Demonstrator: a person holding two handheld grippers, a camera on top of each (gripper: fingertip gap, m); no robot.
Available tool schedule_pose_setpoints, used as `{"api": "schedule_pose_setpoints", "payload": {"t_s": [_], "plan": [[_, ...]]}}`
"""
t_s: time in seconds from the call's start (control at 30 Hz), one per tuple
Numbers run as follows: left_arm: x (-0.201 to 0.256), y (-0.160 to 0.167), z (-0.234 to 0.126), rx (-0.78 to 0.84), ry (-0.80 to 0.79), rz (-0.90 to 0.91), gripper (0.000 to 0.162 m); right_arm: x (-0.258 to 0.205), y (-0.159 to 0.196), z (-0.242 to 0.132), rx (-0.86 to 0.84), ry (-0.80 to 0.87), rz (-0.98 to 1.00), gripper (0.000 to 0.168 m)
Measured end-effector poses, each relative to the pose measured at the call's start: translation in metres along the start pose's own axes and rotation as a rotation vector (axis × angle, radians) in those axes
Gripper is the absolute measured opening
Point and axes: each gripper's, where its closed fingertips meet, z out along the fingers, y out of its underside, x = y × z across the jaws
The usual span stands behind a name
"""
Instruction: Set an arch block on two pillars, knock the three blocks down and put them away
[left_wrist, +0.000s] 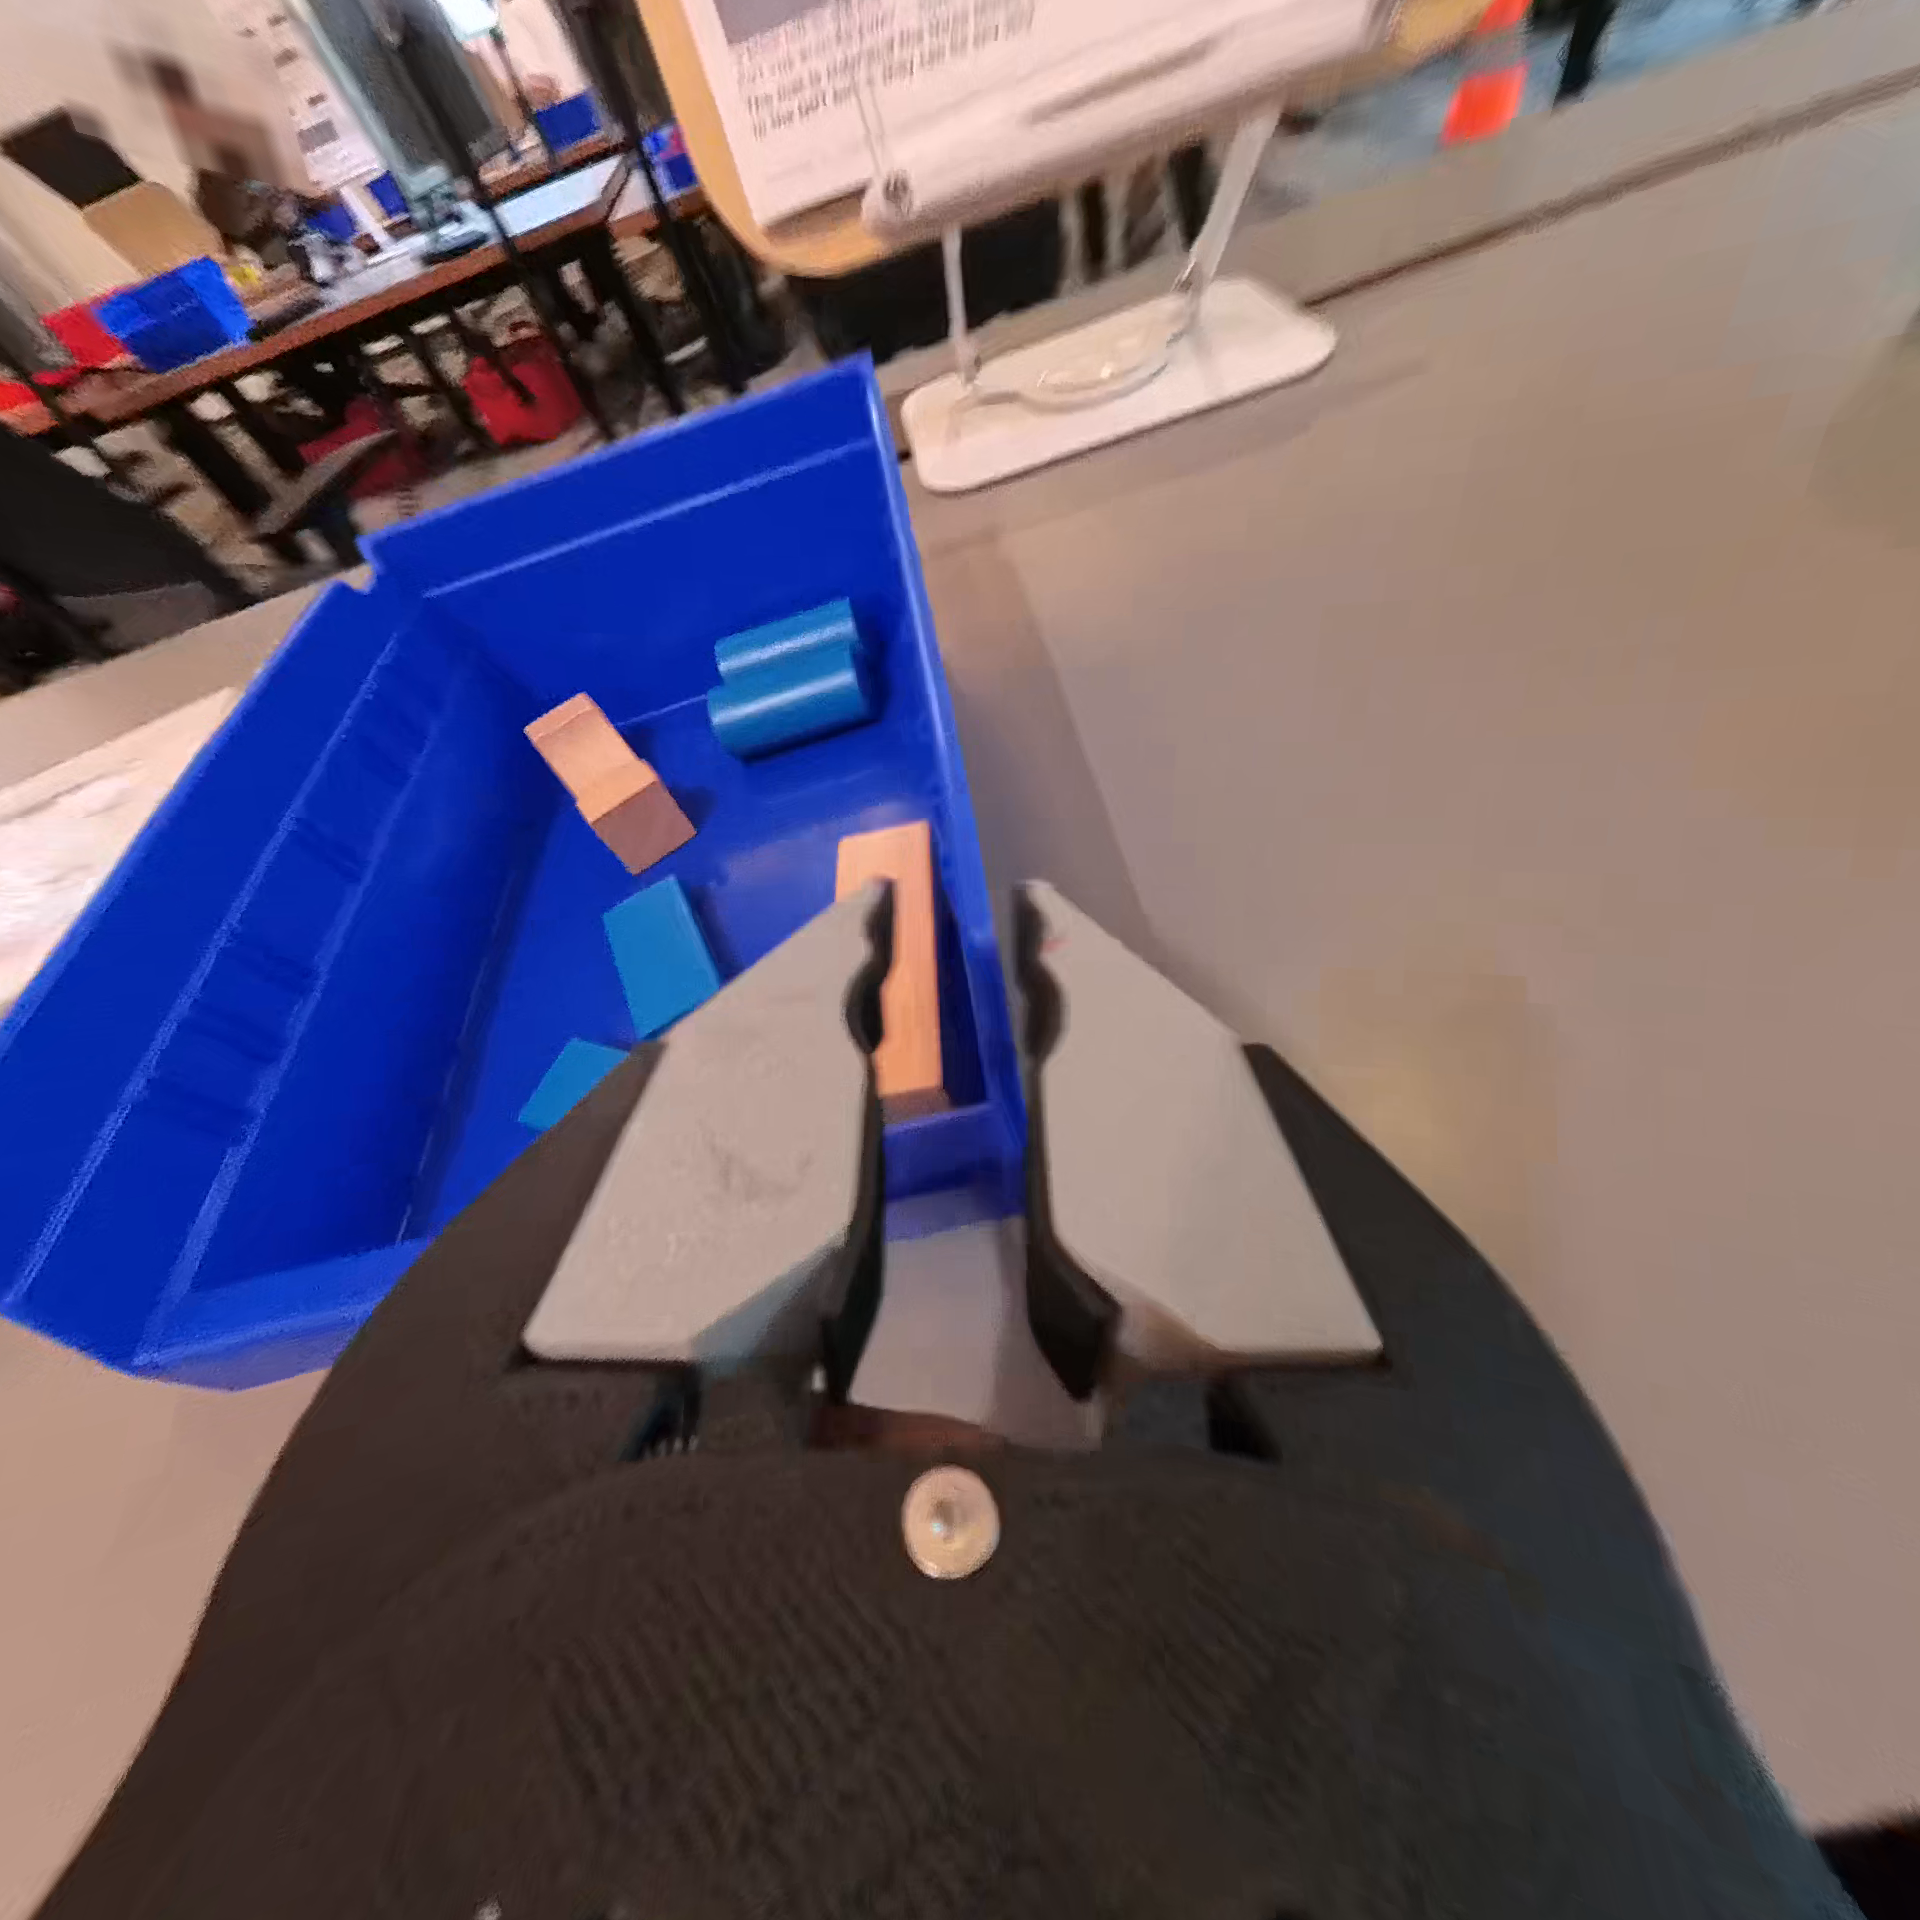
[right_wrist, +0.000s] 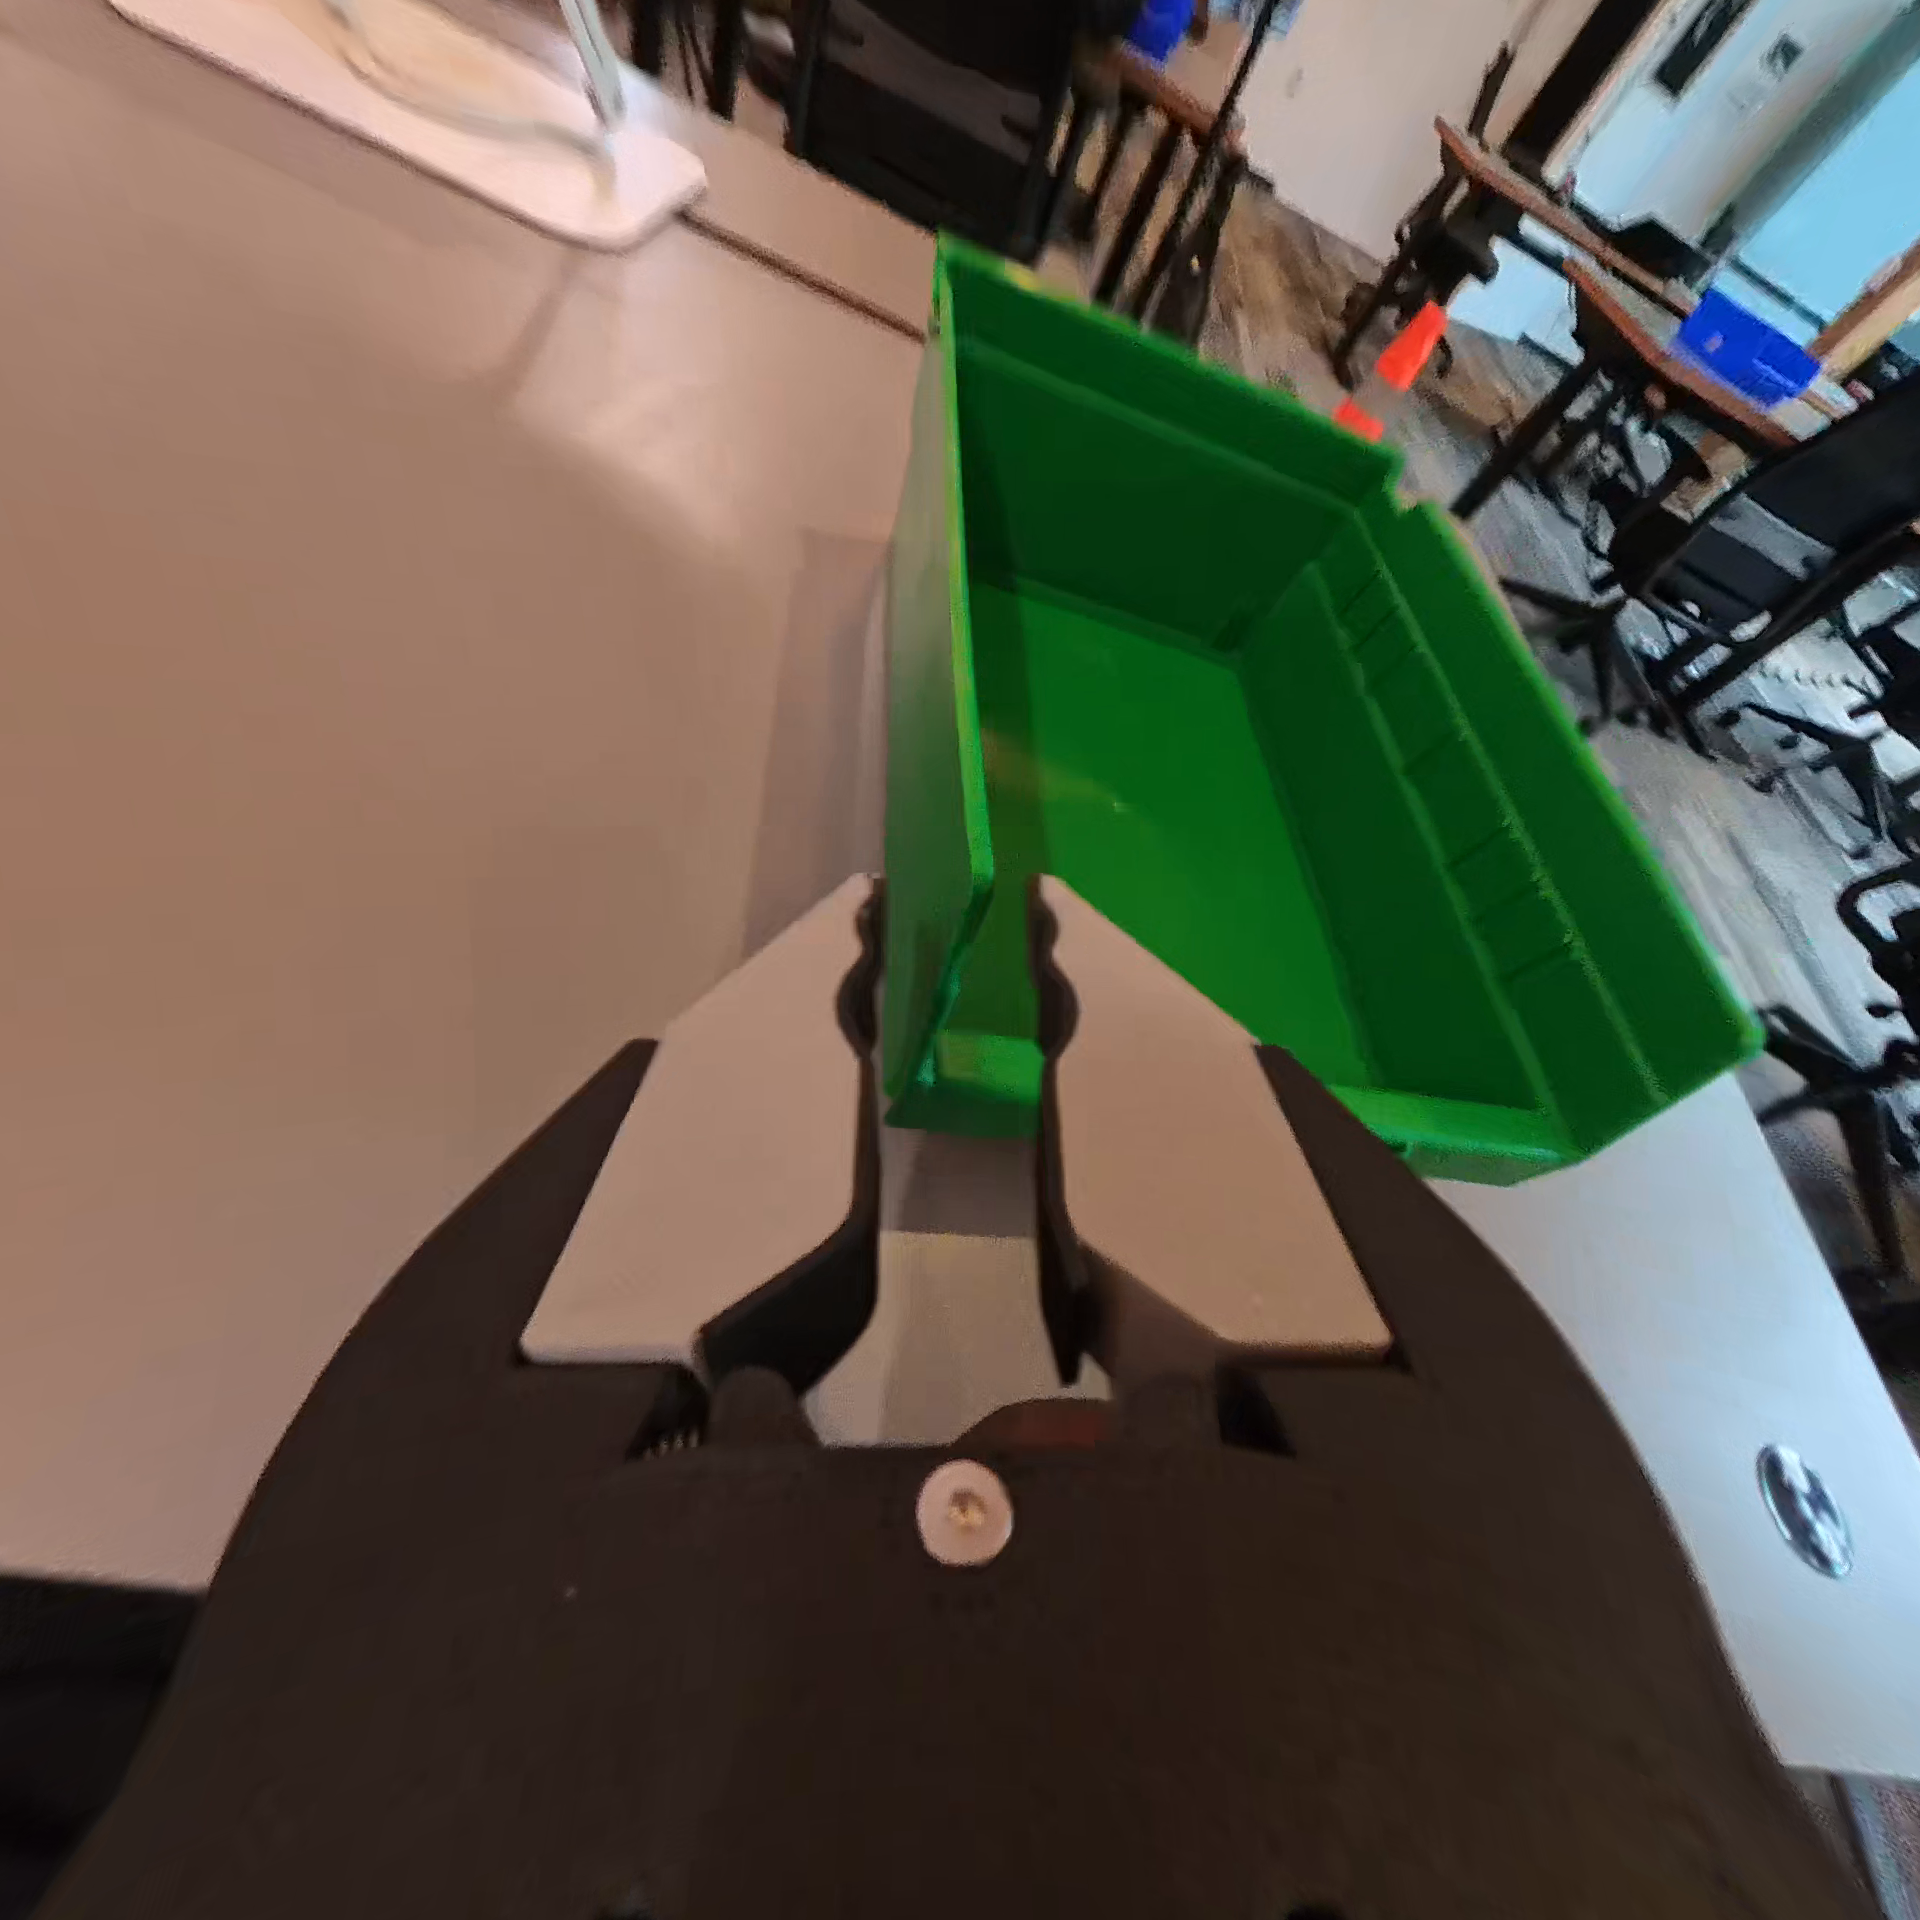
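Blue bin (left_wrist: 260, 1039): on the grey table (left_wrist: 1455, 831) at the left, open side up; its near corner is hidden behind the left gripper.
Blocks inside: a blue arch block (left_wrist: 787, 677) lies near the far wall; a plain wooden block (left_wrist: 608, 781) lies tilted left of it; a flat blue block (left_wrist: 657, 966) sits nearer; another blue piece (left_wrist: 566, 1081) is half covered by the gripper body, its shape unclear.
Wooden pillar (left_wrist: 912, 966): a long plain block lying along the bin's right wall, partly masked by the left finger.
Left gripper (left_wrist: 951, 904): above the bin's right near corner, jaws parted with a gap between the tips, nothing in them.
White stand (left_wrist: 1122, 384): beyond the bin, blurred, its sign cut off at the top edge.
Right gripper (right_wrist: 954, 899): jaws apart and empty, straddling the near left wall of the green bin in this view; contact cannot be judged.
Green bin (right_wrist: 1507, 831): at the table's right edge, no blocks showing inside; its near left corner is hidden by the fingers.
Background: desks and chairs, all smeared by blur.
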Motion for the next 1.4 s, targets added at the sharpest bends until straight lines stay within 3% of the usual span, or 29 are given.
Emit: {"api": "schedule_pose_setpoints", "payload": {"t_s": [0.03, 0.1, 0.23, 0.43, 0.63, 0.97, 1.0, 1.23, 1.4], "plan": [[-0.007, -0.007, -0.008, 0.017, 0.04, -0.047, 0.033, 0.0, -0.012, -0.012, 0.042, -0.021, 0.009, 0.03], [-0.03, -0.016, -0.023, 0.017, 0.077, -0.108, 0.043, -0.011, -0.042, -0.038, 0.149, -0.108, 0.021, 0.032], [-0.093, -0.027, -0.03, 0.013, -0.027, -0.112, 0.051, -0.069, -0.091, -0.061, 0.264, -0.42, 0.059, 0.042], [-0.131, -0.006, 0.019, -0.201, -0.02, -0.143, 0.062, -0.174, -0.115, 0.017, 0.191, -0.668, -0.012, 0.05], [-0.116, 0.032, 0.069, -0.431, 0.078, -0.162, 0.06, -0.213, -0.109, 0.117, 0.158, -0.621, -0.035, 0.043], [-0.101, 0.081, 0.1, -0.741, 0.13, -0.057, 0.049, -0.204, -0.108, 0.108, 0.213, -0.599, -0.103, 0.042], [-0.1, 0.081, 0.101, -0.747, 0.138, -0.068, 0.037, -0.205, -0.109, 0.107, 0.216, -0.603, -0.101, 0.042], [-0.102, 0.078, 0.105, -0.75, 0.165, 0.004, 0.033, -0.217, -0.103, 0.1, 0.214, -0.642, -0.139, 0.042], [-0.096, 0.029, 0.098, -0.474, 0.164, 0.033, 0.032, -0.242, -0.102, 0.075, 0.23, -0.874, -0.111, 0.042]]}}
